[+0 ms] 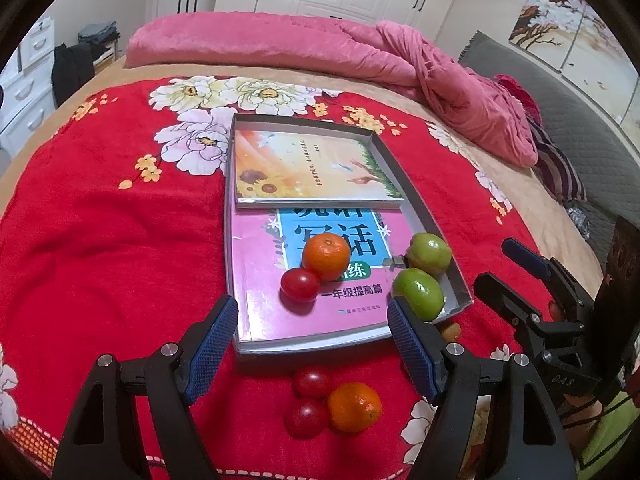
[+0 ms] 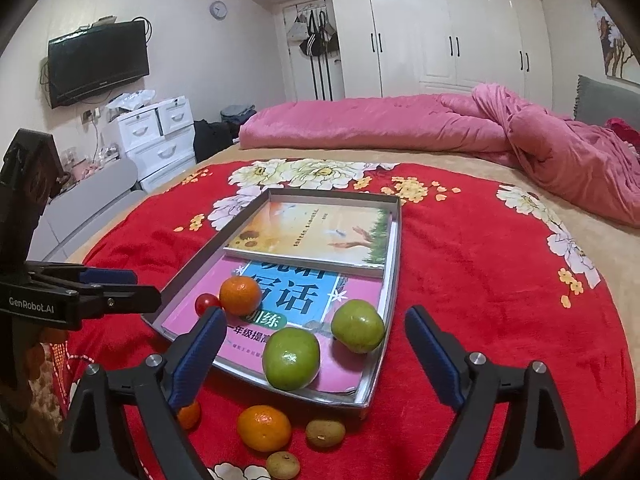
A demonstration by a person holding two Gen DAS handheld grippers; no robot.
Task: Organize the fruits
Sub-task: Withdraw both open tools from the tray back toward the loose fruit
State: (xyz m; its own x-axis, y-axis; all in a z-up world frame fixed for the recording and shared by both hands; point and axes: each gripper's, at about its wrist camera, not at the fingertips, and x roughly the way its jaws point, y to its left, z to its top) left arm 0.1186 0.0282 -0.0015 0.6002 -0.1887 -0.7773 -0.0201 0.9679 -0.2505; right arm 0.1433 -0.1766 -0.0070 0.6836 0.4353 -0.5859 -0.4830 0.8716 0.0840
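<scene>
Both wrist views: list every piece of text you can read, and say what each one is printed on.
"GenRobot.AI": on the left tool's body, right wrist view.
"写话", "练", "一年级提高篇": on the pink book in the tray; its top line is covered.
"DAS", roughly: on the right tool's body, faint.
Sunflower book: text too small to read.

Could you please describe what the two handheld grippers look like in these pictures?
Both the left gripper and right gripper are black frames with silver bolts and textured blue finger pads. The left one's body carries white "GenRobot.AI" lettering.
</scene>
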